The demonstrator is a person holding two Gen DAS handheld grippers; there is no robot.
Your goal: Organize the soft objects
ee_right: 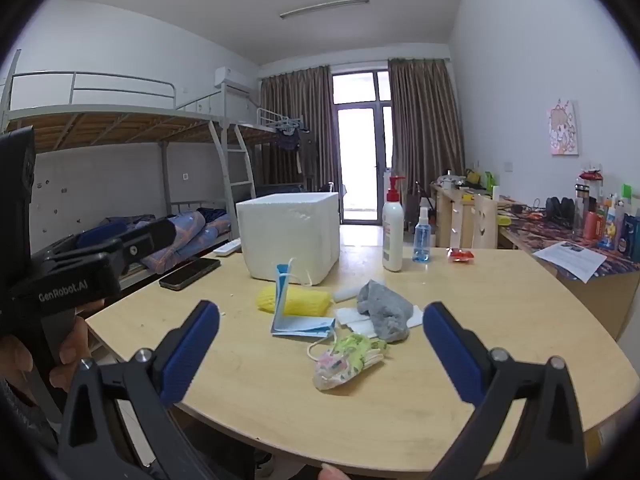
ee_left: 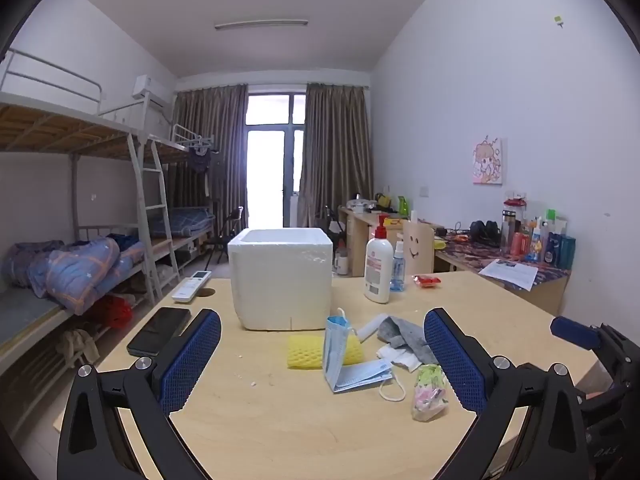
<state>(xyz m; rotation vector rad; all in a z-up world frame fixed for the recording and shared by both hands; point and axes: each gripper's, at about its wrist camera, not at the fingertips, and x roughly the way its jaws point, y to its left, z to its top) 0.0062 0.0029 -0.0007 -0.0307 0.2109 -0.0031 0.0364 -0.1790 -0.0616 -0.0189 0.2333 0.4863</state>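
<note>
1. The left gripper (ee_left: 322, 364) hangs over the near edge of the wooden table (ee_left: 256, 432) with its jaws spread wide and nothing between the blue pads (ee_left: 192, 360); it is released.
2. The right gripper (ee_right: 322, 354) is likewise wide apart and empty, poised above the near rim, with the soft things lying just ahead of its fingertips.
3. Straight ahead of both grippers, beyond the pile, stands a white foam box (ee_left: 282, 276), open at the top. From these angles its inside is hidden, so I cannot tell whether anything is in it yet. I judge it the likely place for the soft things, though nothing marks it so.
4. Between the box and the grippers lie the task's things, all on the tabletop: a yellow foam net sleeve (ee_left: 306, 352) nearest the box, and a blue face mask (ee_left: 344, 360) folded with one half standing up in front of it.
5. A grey sock (ee_right: 384, 314) lies ahead of the right gripper's right finger on white tissue (ee_right: 352, 316); a small white roll (ee_left: 370, 328) sits just behind it.
6. Nearest the right gripper, a flowered mask in a clear wrapper (ee_right: 348, 360) lies close before its open jaws.
7. As I judge it, the sorting is barely begun or not begun: every visible soft item is loose on the table and neither gripper holds one.
8. Left to do: pick up each piece and gather it.
</note>
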